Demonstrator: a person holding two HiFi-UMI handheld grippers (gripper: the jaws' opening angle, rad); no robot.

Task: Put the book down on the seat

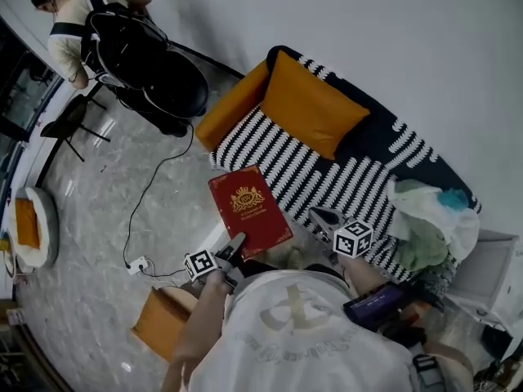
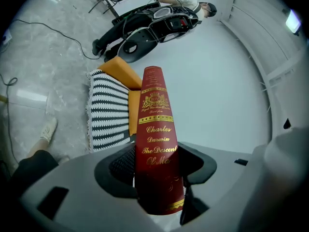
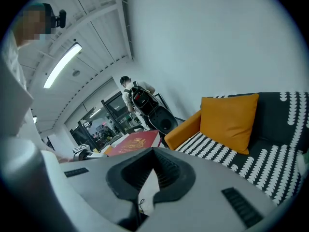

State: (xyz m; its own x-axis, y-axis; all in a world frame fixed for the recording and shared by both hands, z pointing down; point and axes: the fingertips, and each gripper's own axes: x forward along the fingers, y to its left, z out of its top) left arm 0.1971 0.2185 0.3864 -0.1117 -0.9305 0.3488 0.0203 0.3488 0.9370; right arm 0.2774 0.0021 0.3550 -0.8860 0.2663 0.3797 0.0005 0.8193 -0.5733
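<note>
A red book [image 1: 249, 209] with gold print hangs over the floor just off the front edge of the striped sofa seat [image 1: 327, 178]. My left gripper [image 1: 233, 249] is shut on its near lower corner. In the left gripper view the book's spine [image 2: 157, 134] stands up between the jaws of the left gripper [image 2: 157, 170], with the seat [image 2: 106, 111] beyond it. My right gripper [image 1: 323, 216] hovers at the seat's front edge, to the right of the book, shut and holding nothing. In the right gripper view its jaws [image 3: 152, 168] meet at the tips, and the book [image 3: 135, 142] shows to the left.
An orange cushion [image 1: 315, 104] leans on the sofa back and an orange bolster [image 1: 233, 104] lies at its left end. Clothes [image 1: 429, 219] are piled at the right end. A person [image 1: 82, 23] with black equipment stands far left. A cable and power strip [image 1: 137, 264] lie on the floor.
</note>
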